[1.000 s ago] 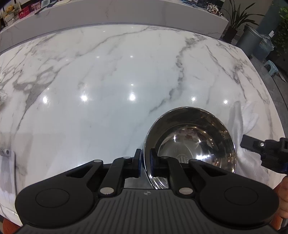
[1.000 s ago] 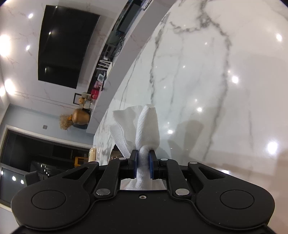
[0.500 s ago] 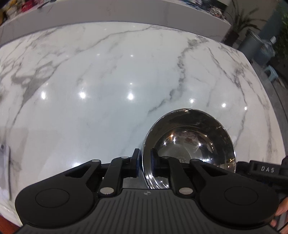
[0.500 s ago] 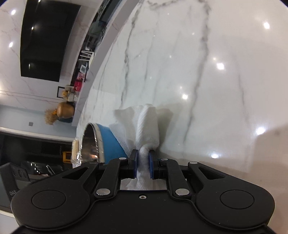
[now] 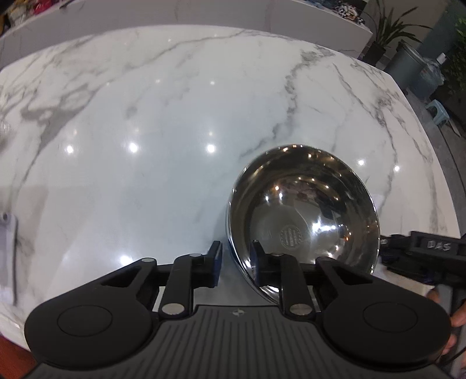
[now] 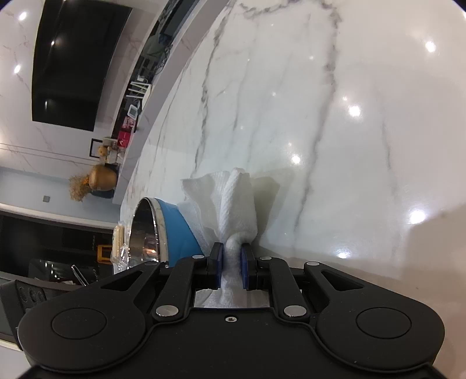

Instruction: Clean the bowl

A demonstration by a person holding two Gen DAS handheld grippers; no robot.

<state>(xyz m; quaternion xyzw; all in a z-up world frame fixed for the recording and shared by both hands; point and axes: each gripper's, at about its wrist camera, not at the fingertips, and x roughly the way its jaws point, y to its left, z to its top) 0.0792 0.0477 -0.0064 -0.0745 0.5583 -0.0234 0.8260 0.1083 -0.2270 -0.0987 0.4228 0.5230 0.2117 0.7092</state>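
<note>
A steel bowl (image 5: 303,210), shiny inside and blue outside, is held tilted above the white marble counter (image 5: 145,131). My left gripper (image 5: 235,262) is shut on the bowl's near rim, one finger inside and one outside. In the right wrist view the bowl (image 6: 171,230) shows at the lower left, seen from the side. My right gripper (image 6: 232,263) is shut on a bunched white paper towel (image 6: 233,204), just to the right of the bowl's blue wall. The right gripper's body (image 5: 431,253) shows at the right edge of the left wrist view.
The counter's right edge (image 5: 448,186) drops to a floor with a grey bin (image 5: 407,67), a plant and a small stool. A flat pale object (image 5: 7,247) lies at the counter's left edge. A raised ledge (image 5: 204,11) runs along the far side.
The bowl has come into the right wrist view at the left, and the towel now sits next to its blue wall. In the left wrist view the right gripper has dropped lower.
</note>
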